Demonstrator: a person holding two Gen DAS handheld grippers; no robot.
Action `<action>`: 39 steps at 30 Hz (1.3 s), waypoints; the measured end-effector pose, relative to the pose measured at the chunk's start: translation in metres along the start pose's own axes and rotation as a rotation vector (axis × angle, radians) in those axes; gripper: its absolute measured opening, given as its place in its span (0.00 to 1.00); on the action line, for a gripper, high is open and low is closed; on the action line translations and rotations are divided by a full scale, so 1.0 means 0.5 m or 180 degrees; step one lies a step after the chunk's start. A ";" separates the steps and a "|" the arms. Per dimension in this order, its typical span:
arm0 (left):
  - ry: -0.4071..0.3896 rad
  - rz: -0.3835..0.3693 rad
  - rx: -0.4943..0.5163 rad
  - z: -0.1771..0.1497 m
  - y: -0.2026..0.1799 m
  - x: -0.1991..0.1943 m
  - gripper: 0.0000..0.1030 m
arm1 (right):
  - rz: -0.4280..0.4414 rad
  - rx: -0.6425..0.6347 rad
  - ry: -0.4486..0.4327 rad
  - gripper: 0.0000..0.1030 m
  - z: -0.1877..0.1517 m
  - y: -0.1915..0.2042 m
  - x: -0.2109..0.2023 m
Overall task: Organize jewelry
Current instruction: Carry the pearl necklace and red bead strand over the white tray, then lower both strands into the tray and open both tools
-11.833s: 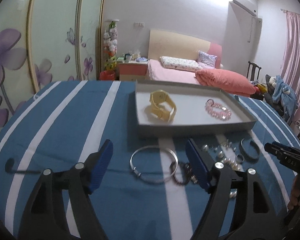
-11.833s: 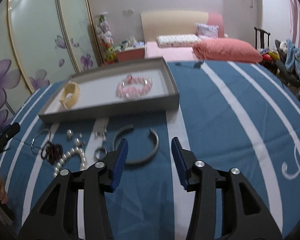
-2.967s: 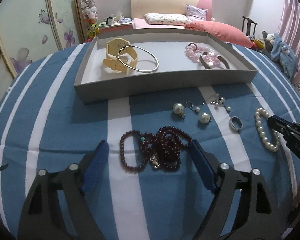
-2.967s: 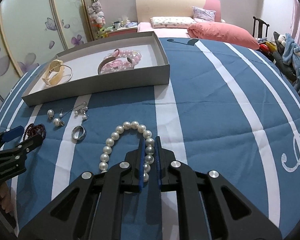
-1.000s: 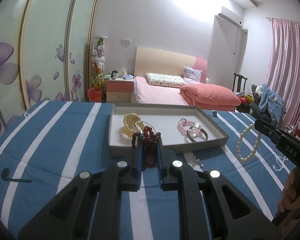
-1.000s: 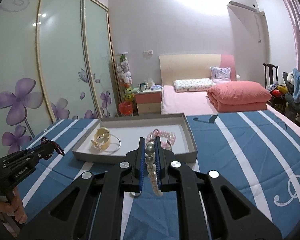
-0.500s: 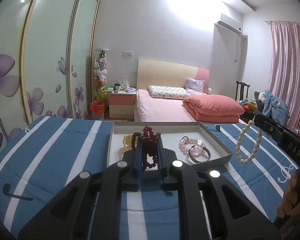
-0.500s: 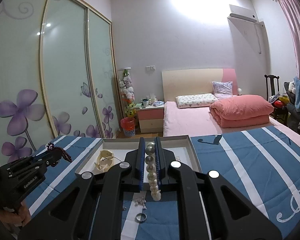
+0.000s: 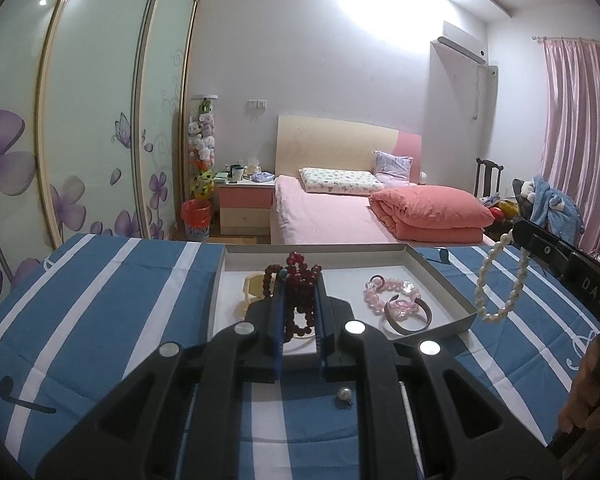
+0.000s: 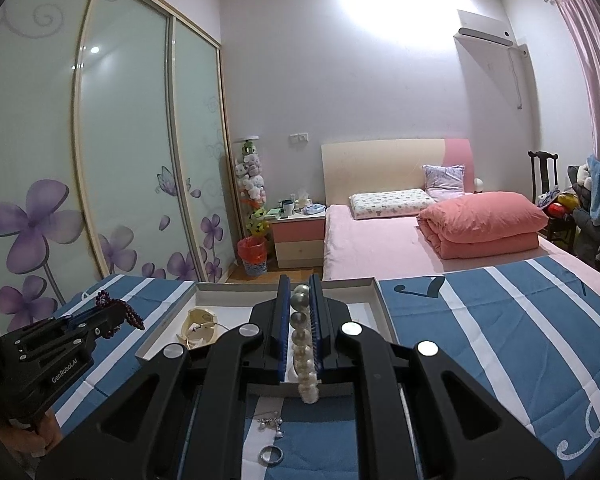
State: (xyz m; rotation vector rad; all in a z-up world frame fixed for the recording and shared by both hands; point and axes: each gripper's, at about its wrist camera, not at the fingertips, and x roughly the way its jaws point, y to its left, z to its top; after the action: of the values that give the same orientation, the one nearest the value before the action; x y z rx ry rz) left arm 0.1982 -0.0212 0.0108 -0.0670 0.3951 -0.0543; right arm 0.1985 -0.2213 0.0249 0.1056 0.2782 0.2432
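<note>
My left gripper (image 9: 298, 280) is shut on a dark red bead bracelet (image 9: 300, 300), held in the air in front of the grey tray (image 9: 440, 276). In the tray lie a yellow watch (image 9: 251, 289), a pink bead bracelet (image 9: 388, 286) and a grey cuff bangle (image 9: 408, 316). My right gripper (image 10: 300, 286) is shut on a white pearl strand (image 10: 303, 344), which hangs down before the tray (image 10: 385, 312). The left wrist view shows the pearl strand (image 9: 500, 280) dangling beside the tray's right corner. The left gripper (image 10: 112, 316) shows at the left in the right wrist view.
A pearl earring (image 9: 344, 394) lies on the blue striped cloth below my left gripper. A silver ring (image 10: 271, 456) and small earrings (image 10: 270, 424) lie under my right gripper. A pink bed (image 9: 340, 216) and sliding wardrobe doors stand beyond.
Both grippers have lifted a little and moved closer to the tray, each carrying its beads. Both stay shut.
</note>
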 end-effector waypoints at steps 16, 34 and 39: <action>0.0022 0.0047 -0.0014 0.028 -0.010 0.067 0.13 | -0.0008 -0.0095 0.0022 0.10 0.011 -0.008 0.065; 0.0089 0.0004 0.0008 0.040 -0.020 0.157 0.13 | -0.0014 -0.0122 0.0125 0.10 0.015 0.002 0.167; 0.0130 -0.0013 0.0021 0.035 -0.022 0.183 0.13 | 0.0011 -0.0120 0.0171 0.10 0.010 0.001 0.187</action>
State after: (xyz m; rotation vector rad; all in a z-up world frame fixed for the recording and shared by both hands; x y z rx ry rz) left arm 0.2890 -0.0371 -0.0071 -0.0602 0.4357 -0.0610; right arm 0.2868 -0.1977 0.0055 0.0624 0.3268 0.2549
